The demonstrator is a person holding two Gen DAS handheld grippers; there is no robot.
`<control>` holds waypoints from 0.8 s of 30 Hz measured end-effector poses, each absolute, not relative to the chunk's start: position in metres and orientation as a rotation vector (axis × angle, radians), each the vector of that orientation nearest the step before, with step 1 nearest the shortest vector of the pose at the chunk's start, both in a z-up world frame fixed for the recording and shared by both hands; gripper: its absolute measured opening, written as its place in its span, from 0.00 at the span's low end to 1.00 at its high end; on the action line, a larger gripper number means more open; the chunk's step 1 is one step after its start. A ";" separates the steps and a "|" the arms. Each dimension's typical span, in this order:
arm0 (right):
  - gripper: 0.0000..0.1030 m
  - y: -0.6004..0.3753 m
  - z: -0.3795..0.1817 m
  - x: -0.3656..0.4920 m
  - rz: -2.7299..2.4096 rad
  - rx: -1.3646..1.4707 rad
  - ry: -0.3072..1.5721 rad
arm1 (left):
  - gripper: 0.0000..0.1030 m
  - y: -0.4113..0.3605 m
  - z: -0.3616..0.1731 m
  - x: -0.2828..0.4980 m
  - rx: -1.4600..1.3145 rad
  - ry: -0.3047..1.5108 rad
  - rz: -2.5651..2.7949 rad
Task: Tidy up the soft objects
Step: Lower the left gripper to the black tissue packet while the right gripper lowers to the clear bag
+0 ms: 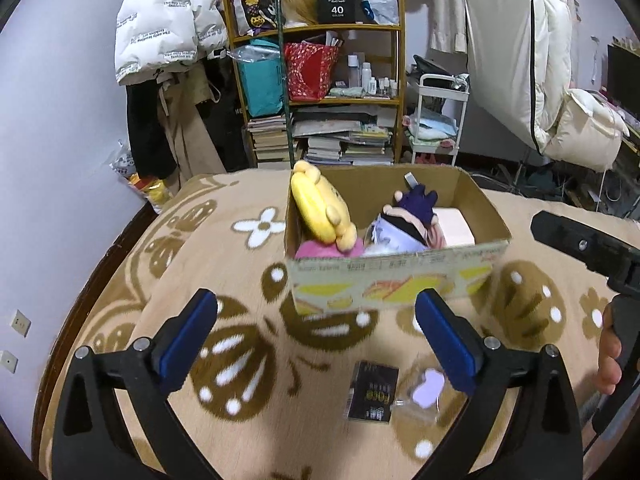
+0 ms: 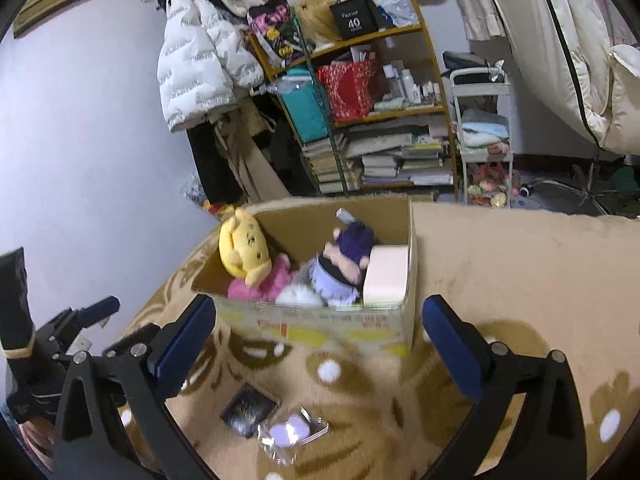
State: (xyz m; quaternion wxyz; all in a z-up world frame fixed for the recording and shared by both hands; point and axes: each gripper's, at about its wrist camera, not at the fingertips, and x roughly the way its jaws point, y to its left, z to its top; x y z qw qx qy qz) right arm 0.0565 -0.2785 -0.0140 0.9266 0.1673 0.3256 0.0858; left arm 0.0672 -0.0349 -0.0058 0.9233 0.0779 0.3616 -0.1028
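Observation:
A cardboard box [image 1: 396, 284] [image 2: 320, 324] stands on the patterned blanket ahead of both grippers. Inside lie a yellow plush with a pink body [image 1: 320, 210] [image 2: 246, 250], a purple-haired doll [image 1: 408, 220] [image 2: 344, 264] and a pale pink block [image 1: 454, 226] [image 2: 386, 276]. My left gripper [image 1: 316, 336] is open and empty, a little short of the box front. My right gripper [image 2: 316, 344] is open and empty, also near the box front. A black packet [image 1: 372, 394] [image 2: 248, 408] and a clear packet with a purple piece [image 1: 426, 390] [image 2: 290, 434] lie on the blanket below the grippers.
The tan flower-patterned blanket [image 1: 240, 420] [image 2: 520, 264] covers the surface. Behind it stand a cluttered wooden shelf [image 1: 320, 92] [image 2: 360, 112], a white cart [image 1: 436, 120] [image 2: 484, 140] and hanging coats. The right gripper's body shows at the left view's right edge [image 1: 592, 252].

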 end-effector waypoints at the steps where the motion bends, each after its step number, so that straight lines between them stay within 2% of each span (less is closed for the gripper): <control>1: 1.00 -0.277 -0.014 0.053 0.178 0.341 0.679 | 0.96 -0.033 -0.006 0.063 0.159 0.752 -0.212; 13: 1.00 -0.255 -0.035 0.022 0.164 0.329 0.814 | 0.96 -0.030 -0.021 0.038 0.205 0.865 -0.214; 24: 1.00 -0.246 -0.064 0.039 0.171 0.369 0.922 | 0.96 -0.034 -0.051 0.061 0.180 0.978 -0.228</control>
